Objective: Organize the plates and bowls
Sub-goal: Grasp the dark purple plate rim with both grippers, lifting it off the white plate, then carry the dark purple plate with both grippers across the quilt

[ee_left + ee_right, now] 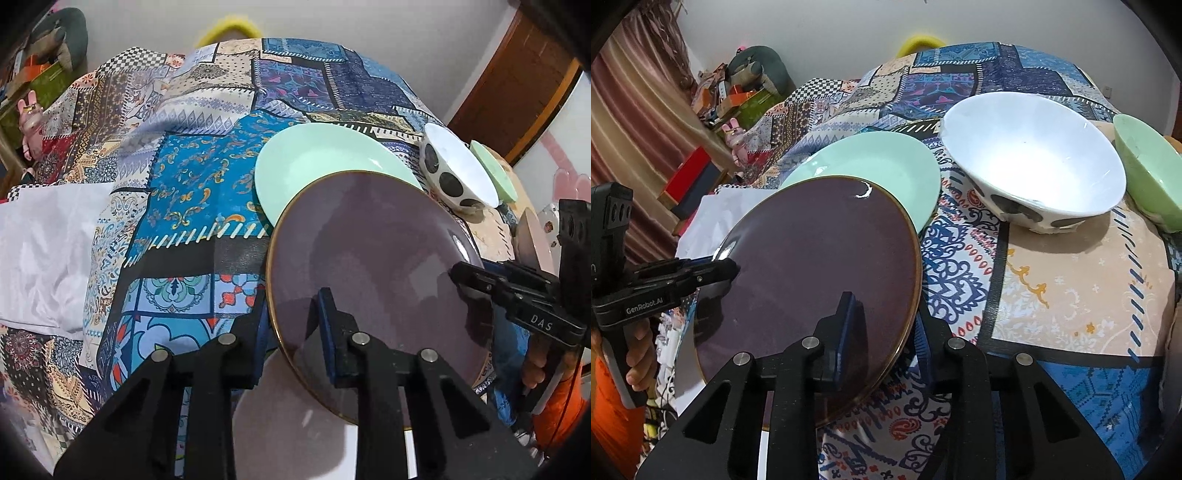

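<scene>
A dark purple plate with a gold rim (373, 266) (820, 266) is held tilted above the patterned tablecloth, over the near edge of a mint green plate (325, 162) (882, 166). My left gripper (295, 332) is shut on the purple plate's left edge, one finger above and one below; it also shows in the right wrist view (716, 271). My right gripper (886, 332) is shut on the plate's right edge and shows in the left wrist view (461, 275). A white bowl with black dots (458, 170) (1038, 158) and a light green bowl (495, 173) (1152, 170) stand to the right.
The tablecloth (192, 192) (1071, 288) covers a round table. A white cloth (48, 251) lies at its left. Boxes, a plush toy (733, 138) and a curtain (635, 129) are beyond the table's left side. A wooden door (517, 85) is at the back right.
</scene>
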Action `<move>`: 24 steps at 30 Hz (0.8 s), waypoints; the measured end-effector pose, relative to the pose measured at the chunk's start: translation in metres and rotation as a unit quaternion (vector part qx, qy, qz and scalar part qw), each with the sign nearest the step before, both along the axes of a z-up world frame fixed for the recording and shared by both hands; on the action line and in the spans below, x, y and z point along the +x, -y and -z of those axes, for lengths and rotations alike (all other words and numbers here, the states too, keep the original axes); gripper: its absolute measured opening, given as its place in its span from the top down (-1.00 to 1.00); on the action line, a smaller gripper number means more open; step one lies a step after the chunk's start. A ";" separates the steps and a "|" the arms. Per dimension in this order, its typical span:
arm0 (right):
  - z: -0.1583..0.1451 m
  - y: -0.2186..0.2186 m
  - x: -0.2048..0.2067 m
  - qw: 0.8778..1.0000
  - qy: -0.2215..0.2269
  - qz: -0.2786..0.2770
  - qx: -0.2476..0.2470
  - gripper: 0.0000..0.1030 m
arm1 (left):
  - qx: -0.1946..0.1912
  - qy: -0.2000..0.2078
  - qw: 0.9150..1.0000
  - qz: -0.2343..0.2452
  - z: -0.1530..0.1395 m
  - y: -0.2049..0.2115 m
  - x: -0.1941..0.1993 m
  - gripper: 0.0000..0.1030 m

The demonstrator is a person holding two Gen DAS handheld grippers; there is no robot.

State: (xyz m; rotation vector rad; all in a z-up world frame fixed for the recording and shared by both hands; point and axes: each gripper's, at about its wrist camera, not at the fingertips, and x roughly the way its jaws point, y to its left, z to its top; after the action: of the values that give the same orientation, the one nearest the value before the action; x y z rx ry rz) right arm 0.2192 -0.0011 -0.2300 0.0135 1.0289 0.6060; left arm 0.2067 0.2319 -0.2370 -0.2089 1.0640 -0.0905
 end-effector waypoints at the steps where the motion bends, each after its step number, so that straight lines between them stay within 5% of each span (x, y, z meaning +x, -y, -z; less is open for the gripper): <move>1: 0.000 0.001 0.000 1.000 0.000 0.001 0.001 0.47 | -0.002 0.001 1.000 -0.002 0.000 0.001 -0.001 0.52; 24: -0.027 0.040 -0.030 1.000 0.013 0.012 0.015 0.47 | -0.012 0.014 1.000 -0.011 -0.031 0.042 -0.038 0.53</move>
State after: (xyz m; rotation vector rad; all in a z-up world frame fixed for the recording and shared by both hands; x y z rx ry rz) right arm 0.1889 -0.0408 -0.2032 0.0436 0.9942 0.5981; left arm 0.1689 0.1901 -0.2059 -0.2406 1.0329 -0.0865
